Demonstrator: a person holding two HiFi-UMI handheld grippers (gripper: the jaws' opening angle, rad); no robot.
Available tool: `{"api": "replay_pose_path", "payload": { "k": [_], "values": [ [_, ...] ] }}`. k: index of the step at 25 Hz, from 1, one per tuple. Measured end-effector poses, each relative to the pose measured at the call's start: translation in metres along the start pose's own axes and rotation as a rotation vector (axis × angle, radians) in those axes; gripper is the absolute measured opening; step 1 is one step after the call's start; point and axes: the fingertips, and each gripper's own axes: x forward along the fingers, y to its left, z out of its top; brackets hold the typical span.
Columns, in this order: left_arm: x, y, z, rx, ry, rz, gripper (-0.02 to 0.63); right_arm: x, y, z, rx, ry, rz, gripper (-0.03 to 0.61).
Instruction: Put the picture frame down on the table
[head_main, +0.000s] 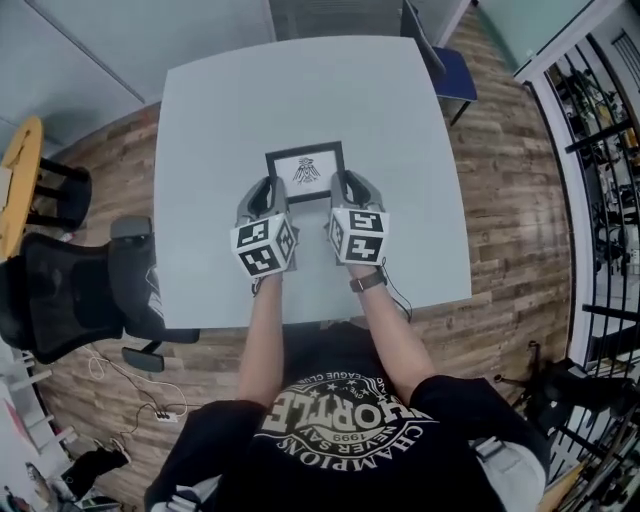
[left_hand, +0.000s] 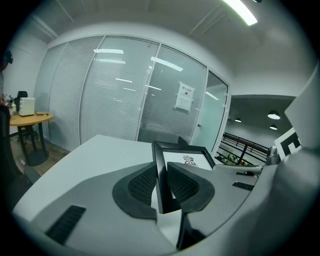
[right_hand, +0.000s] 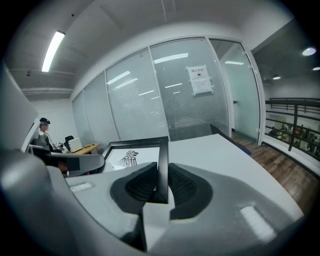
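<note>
A person in a black printed T-shirt (head_main: 335, 430) is seen from above, standing at the near edge of a pale grey square table (head_main: 300, 90), with a two-jaw gripper held in each hand. A small black picture frame (head_main: 306, 172), with a dark bird-like emblem printed on white inside it, is held over the middle of the table, between the two grippers. The frame's left side rail is clamped by the left gripper (head_main: 262, 195): in the left gripper view the thin black rail is seen pinched between the two ribbed dark pads. The frame's right side rail is clamped in the same way by the right gripper (head_main: 350, 188), with both pads pressed against the rail in the right gripper view. The frame is held roughly level with its face upward; whether its underside touches the tabletop cannot be told. A cube with square black-and-white markers is carried on each gripper, and a dark watch (head_main: 368, 281) is worn on the right wrist. A black office chair (head_main: 80, 290) is placed at the table's left, a blue chair (head_main: 455, 75) at its far right corner, and a wood-plank floor (head_main: 510, 200) lies all around. Glass partition walls with blinds (left_hand: 125, 95) are seen beyond the table.
</note>
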Motion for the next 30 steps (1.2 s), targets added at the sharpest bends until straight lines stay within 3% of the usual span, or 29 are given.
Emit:
{"api": "replay_pose_path", "payload": {
  "k": [15,30],
  "values": [
    [0.144,0.077,-0.082,-0.066,0.234,0.001,0.071,0.151,-0.025,-0.084,0.002,0.255,-0.043,0.067],
    [0.228,0.103,-0.149,-0.054,0.398,0.001,0.071,0.226,-0.057,-0.155,0.034,0.405,-0.095,0.067]
  ]
}}
